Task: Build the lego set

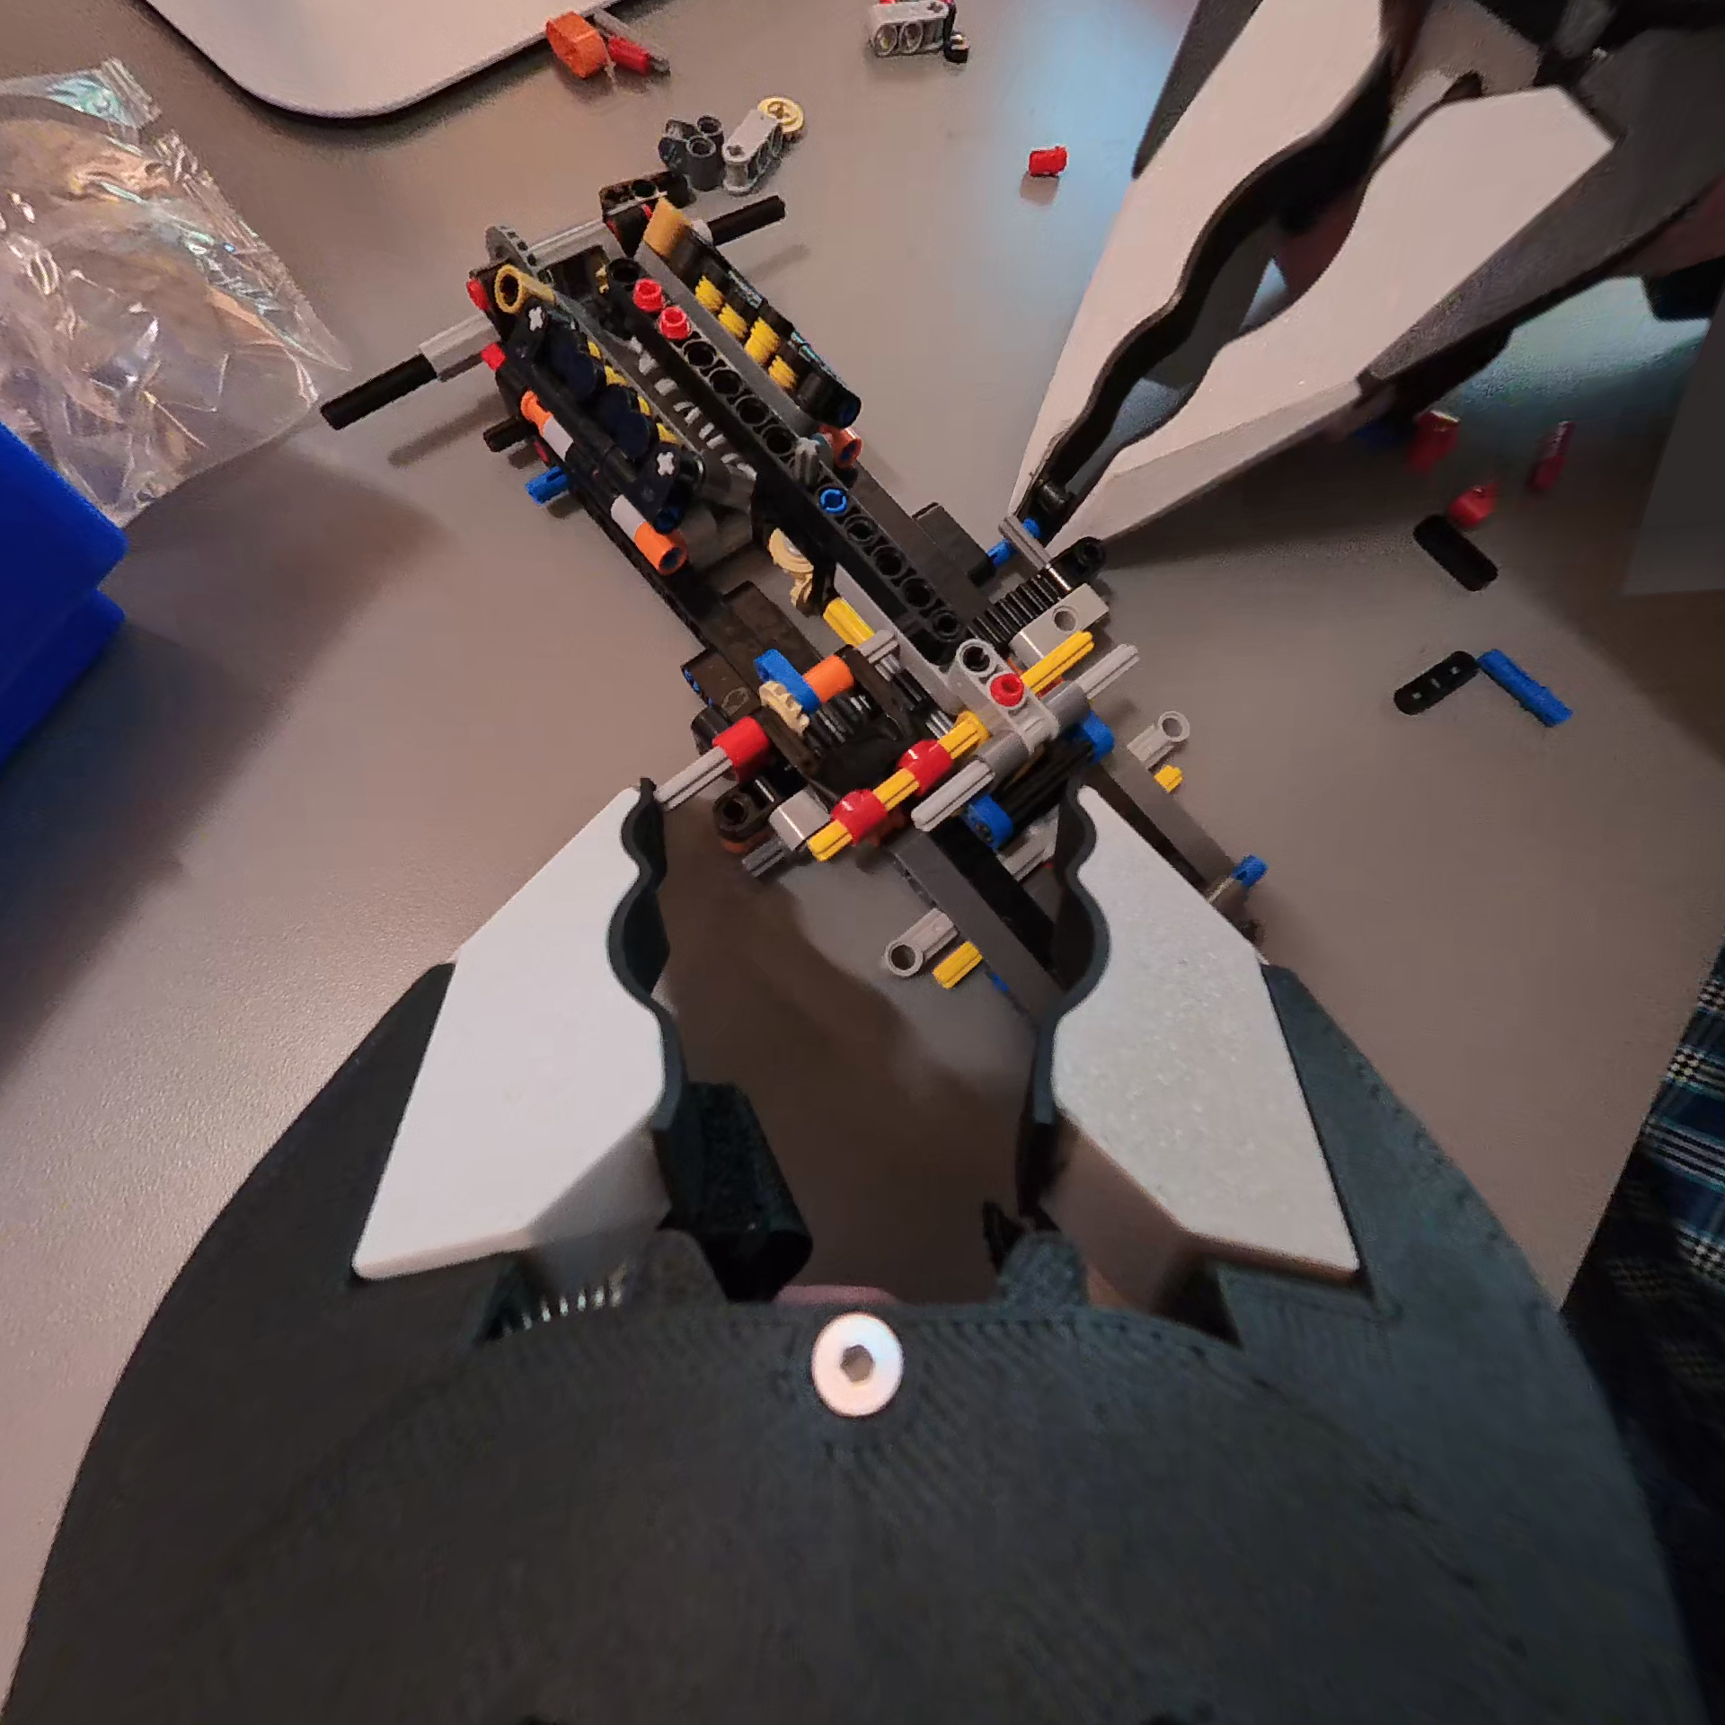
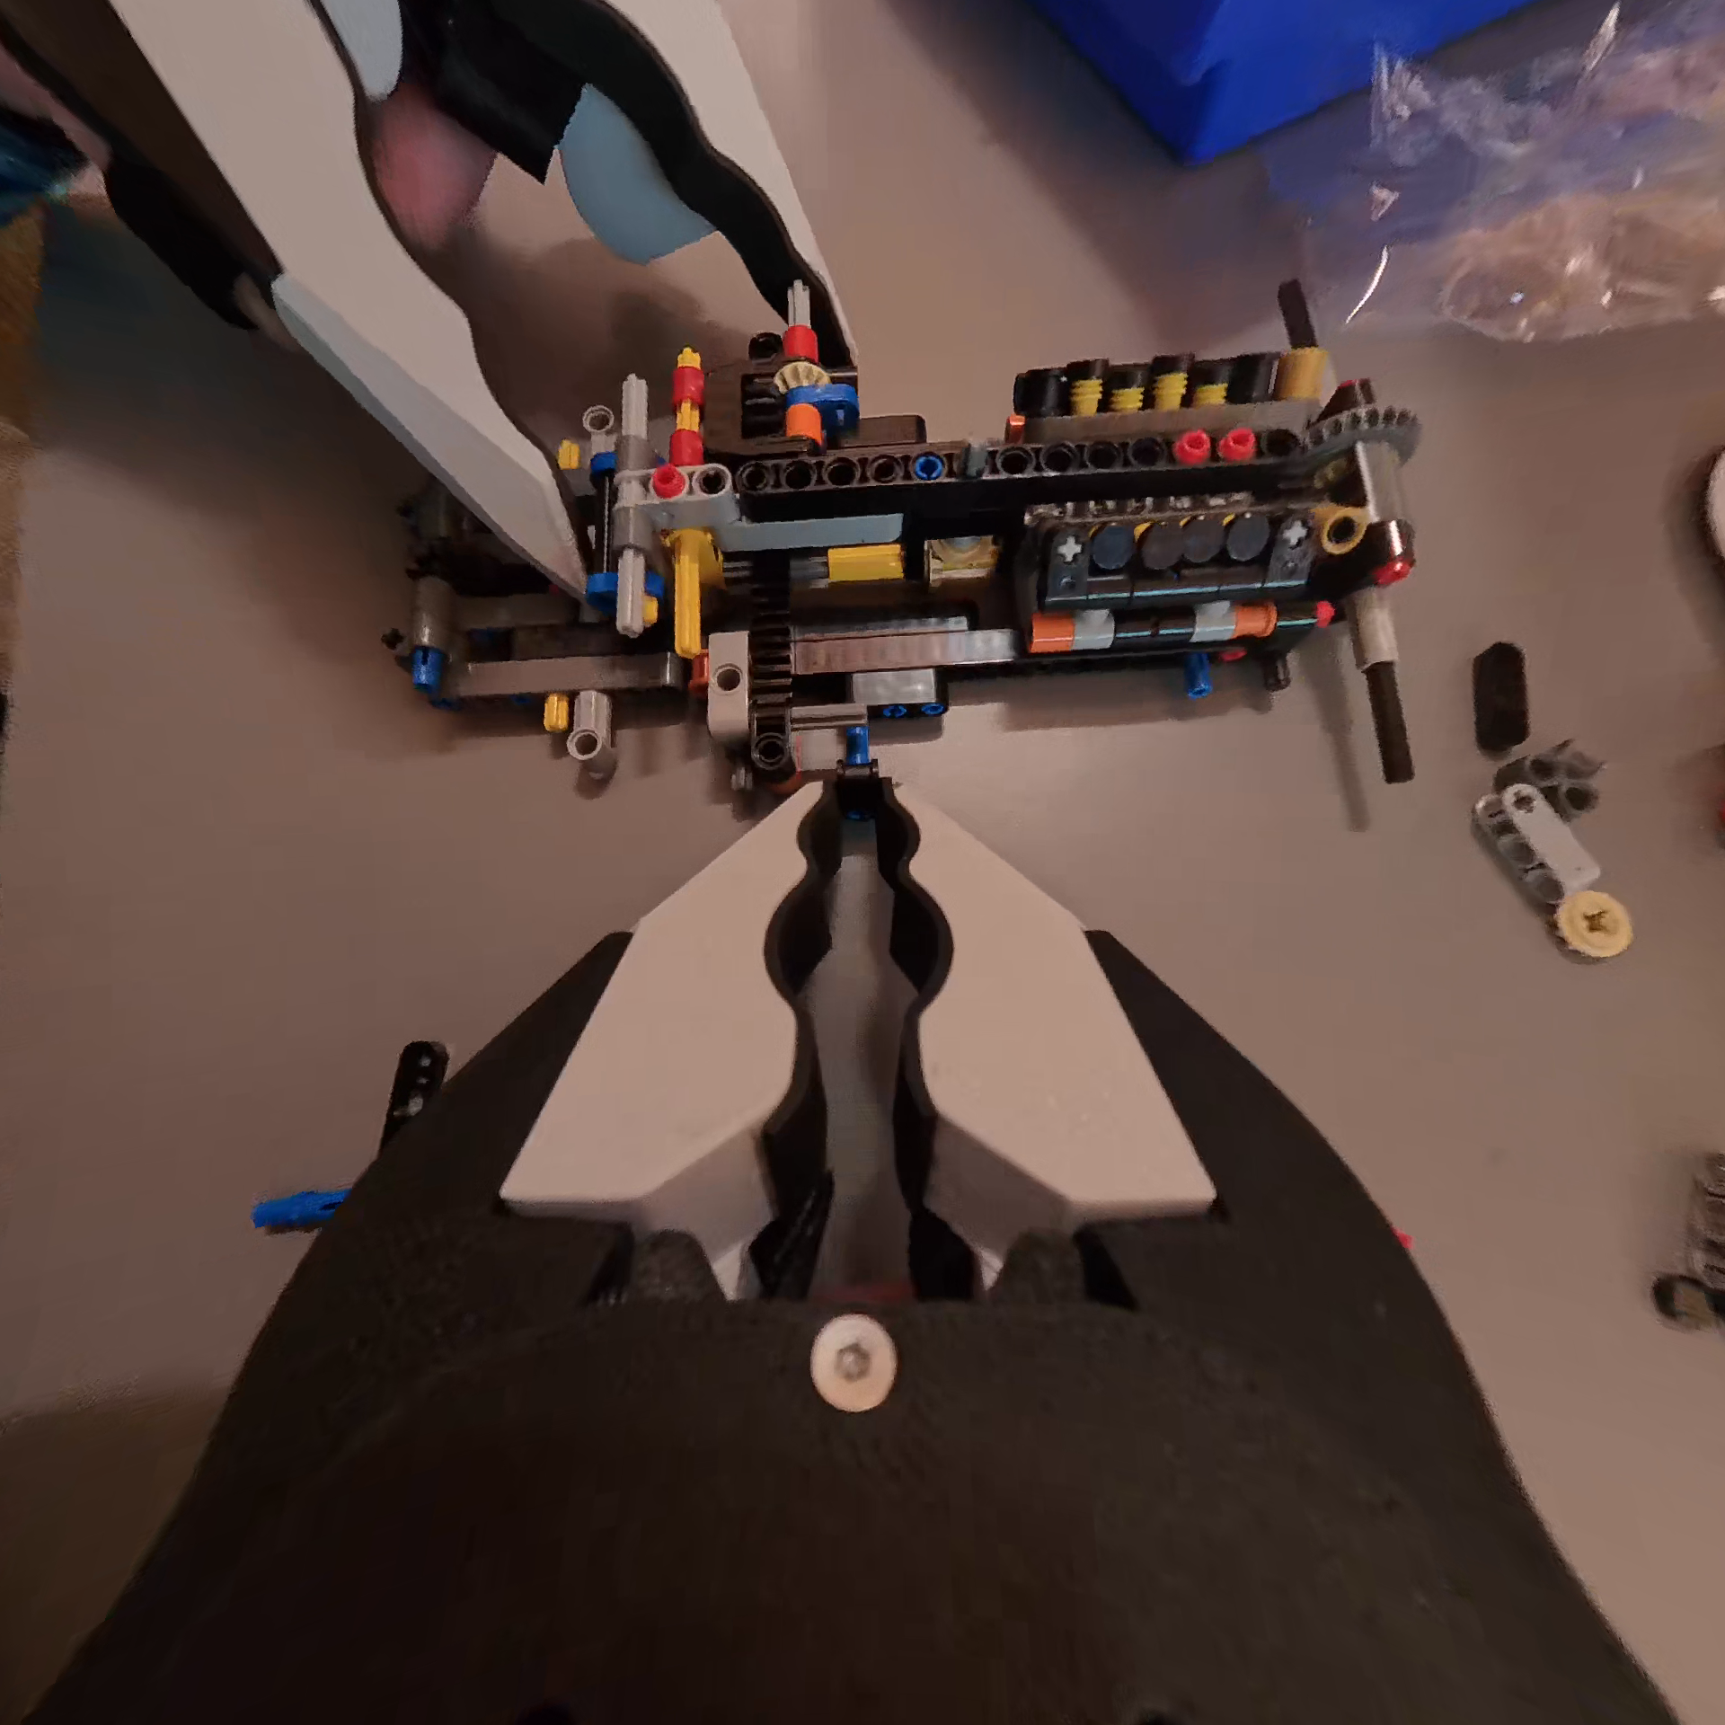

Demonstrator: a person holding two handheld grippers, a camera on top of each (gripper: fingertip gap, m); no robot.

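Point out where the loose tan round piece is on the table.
In the right wrist view, the tan round piece lies far right on the table, touching the end of a light grey beam, beyond the lego model's gear end.

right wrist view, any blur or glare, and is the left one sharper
Right wrist view: the lego build is fairly sharp; the left gripper top left is motion-blurred, and the plastic bag is blurred with glints. Left wrist view: the build is crisp, the right gripper soft higher up. Both show wide-angle bending at the edges.
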